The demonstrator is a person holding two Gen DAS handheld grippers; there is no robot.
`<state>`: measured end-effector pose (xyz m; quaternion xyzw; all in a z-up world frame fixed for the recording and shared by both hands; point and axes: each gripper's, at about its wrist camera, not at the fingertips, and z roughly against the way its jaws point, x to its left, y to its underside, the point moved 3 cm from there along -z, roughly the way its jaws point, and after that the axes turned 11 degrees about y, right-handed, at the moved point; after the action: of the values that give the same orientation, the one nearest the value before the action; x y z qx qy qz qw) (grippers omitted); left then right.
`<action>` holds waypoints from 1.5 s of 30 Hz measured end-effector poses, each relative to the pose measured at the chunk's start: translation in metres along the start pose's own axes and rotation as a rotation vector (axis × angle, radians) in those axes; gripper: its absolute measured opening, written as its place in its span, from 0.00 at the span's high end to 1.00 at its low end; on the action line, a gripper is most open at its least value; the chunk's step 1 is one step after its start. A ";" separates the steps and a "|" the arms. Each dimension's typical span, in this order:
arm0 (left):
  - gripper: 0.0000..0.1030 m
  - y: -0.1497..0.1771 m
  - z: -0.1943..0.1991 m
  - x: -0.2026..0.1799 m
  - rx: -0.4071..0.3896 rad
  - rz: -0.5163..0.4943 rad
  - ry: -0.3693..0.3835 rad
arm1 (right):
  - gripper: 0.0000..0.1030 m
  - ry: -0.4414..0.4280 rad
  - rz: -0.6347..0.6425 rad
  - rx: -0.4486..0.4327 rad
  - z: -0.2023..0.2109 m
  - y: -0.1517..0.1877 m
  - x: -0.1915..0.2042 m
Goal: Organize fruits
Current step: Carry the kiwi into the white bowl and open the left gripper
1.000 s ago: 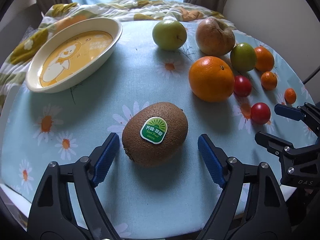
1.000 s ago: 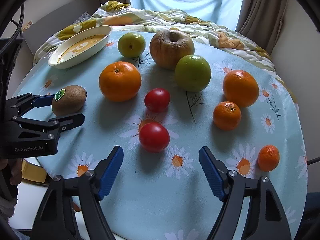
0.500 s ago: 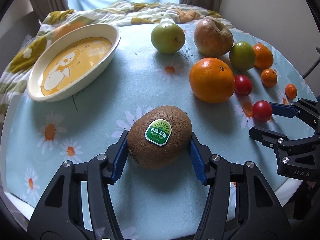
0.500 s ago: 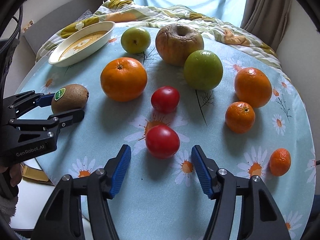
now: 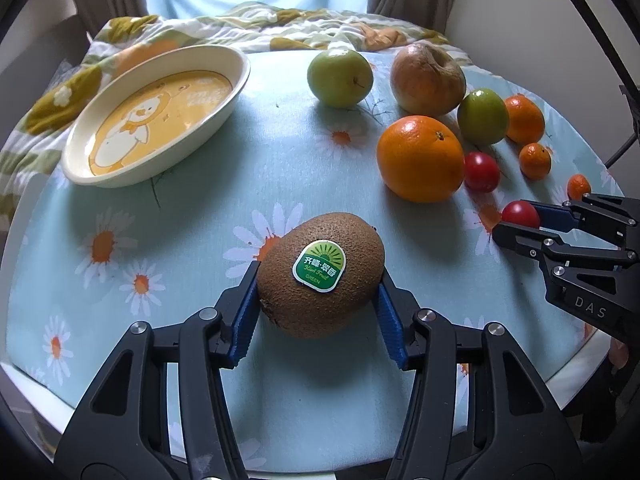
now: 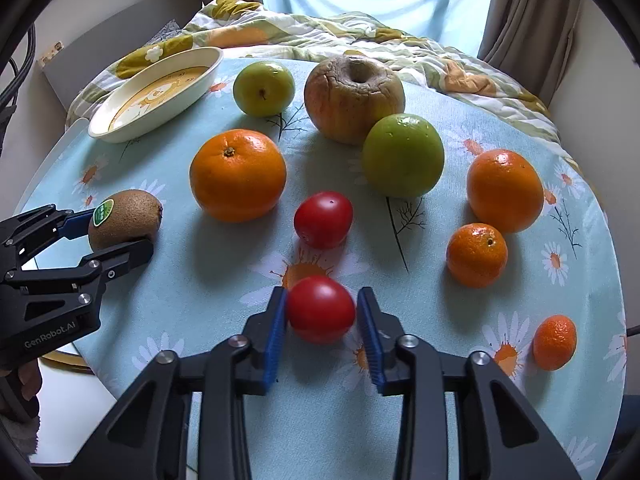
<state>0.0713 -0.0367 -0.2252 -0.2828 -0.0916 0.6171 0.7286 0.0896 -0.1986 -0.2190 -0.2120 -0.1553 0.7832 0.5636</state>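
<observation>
The large orange [image 5: 420, 159] hides part of 1 tomato [image 5: 481, 172] (left-wrist view).

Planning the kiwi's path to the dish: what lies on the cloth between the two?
Nothing: in the left wrist view, only bare daisy tablecloth lies between the kiwi and the dish.

Round table [image 6: 592, 240] under a daisy-print cloth. On it: dish [image 6: 120, 126], kiwi [image 5: 320, 276], two green fruits, a wrinkled apple [image 6: 352, 98], oranges, mandarins, two tomatoes.
</observation>
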 end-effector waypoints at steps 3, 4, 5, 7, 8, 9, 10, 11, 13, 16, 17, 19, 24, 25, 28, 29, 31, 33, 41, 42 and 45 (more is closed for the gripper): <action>0.44 0.001 0.004 -0.001 -0.014 0.004 0.012 | 0.72 -0.009 0.000 -0.004 0.001 0.000 0.000; 0.44 0.002 0.006 -0.002 -0.020 0.001 0.011 | 0.72 -0.015 0.003 -0.006 0.002 0.000 0.000; 0.44 0.002 0.007 -0.004 -0.023 -0.003 0.008 | 0.72 -0.019 0.004 -0.010 0.002 0.000 0.000; 0.44 0.002 0.010 -0.006 -0.030 -0.003 0.009 | 0.72 -0.031 0.001 -0.015 0.004 0.000 0.000; 0.44 0.002 0.012 -0.007 -0.034 0.001 0.012 | 0.72 -0.032 0.002 -0.016 0.005 -0.001 0.000; 0.44 0.001 0.014 -0.008 -0.040 0.004 0.013 | 0.72 -0.033 0.003 -0.018 0.006 -0.001 0.000; 0.44 0.000 0.017 -0.009 -0.045 0.008 0.014 | 0.72 -0.034 0.003 -0.023 0.008 -0.002 0.000; 0.44 -0.002 0.020 -0.010 -0.052 0.011 0.014 | 0.72 -0.036 0.002 -0.026 0.010 -0.003 -0.001; 0.44 -0.006 0.028 -0.011 -0.066 0.014 0.014 | 0.72 -0.043 0.004 -0.033 0.015 -0.005 -0.002; 0.44 -0.015 0.040 -0.011 -0.089 0.019 0.007 | 0.72 -0.053 0.006 -0.044 0.024 -0.012 -0.004; 0.44 -0.019 0.044 -0.011 -0.098 0.024 0.006 | 0.72 -0.057 0.007 -0.050 0.028 -0.015 -0.004; 0.44 -0.026 0.053 -0.009 -0.112 0.039 0.005 | 0.72 -0.062 0.011 -0.064 0.036 -0.023 -0.004; 0.44 -0.045 0.070 0.006 -0.142 0.085 0.010 | 0.72 -0.071 0.021 -0.087 0.051 -0.043 -0.001; 0.44 -0.050 0.073 0.011 -0.146 0.087 0.009 | 0.72 -0.070 0.024 -0.092 0.054 -0.048 0.001; 0.44 -0.064 0.080 0.025 -0.151 0.083 0.008 | 0.72 -0.083 0.014 -0.099 0.060 -0.066 0.009; 0.44 -0.071 0.082 0.031 -0.153 0.082 0.012 | 0.72 -0.086 0.007 -0.100 0.060 -0.072 0.010; 0.44 -0.083 0.085 0.042 -0.150 0.076 0.020 | 0.72 -0.085 -0.007 -0.100 0.062 -0.086 0.017; 0.44 -0.096 0.087 0.055 -0.149 0.061 0.025 | 0.72 -0.086 -0.025 -0.102 0.062 -0.101 0.024; 0.44 -0.145 0.065 0.115 -0.125 0.003 0.042 | 0.72 -0.079 -0.081 -0.092 0.041 -0.158 0.057; 0.44 -0.151 0.060 0.123 -0.119 -0.004 0.044 | 0.72 -0.077 -0.091 -0.089 0.036 -0.164 0.061; 0.44 -0.164 0.044 0.144 -0.100 -0.026 0.047 | 0.72 -0.068 -0.117 -0.077 0.025 -0.179 0.071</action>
<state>0.2207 0.1001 -0.1344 -0.3323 -0.1088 0.5955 0.7233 0.2038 -0.0747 -0.1225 -0.1973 -0.2168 0.7491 0.5941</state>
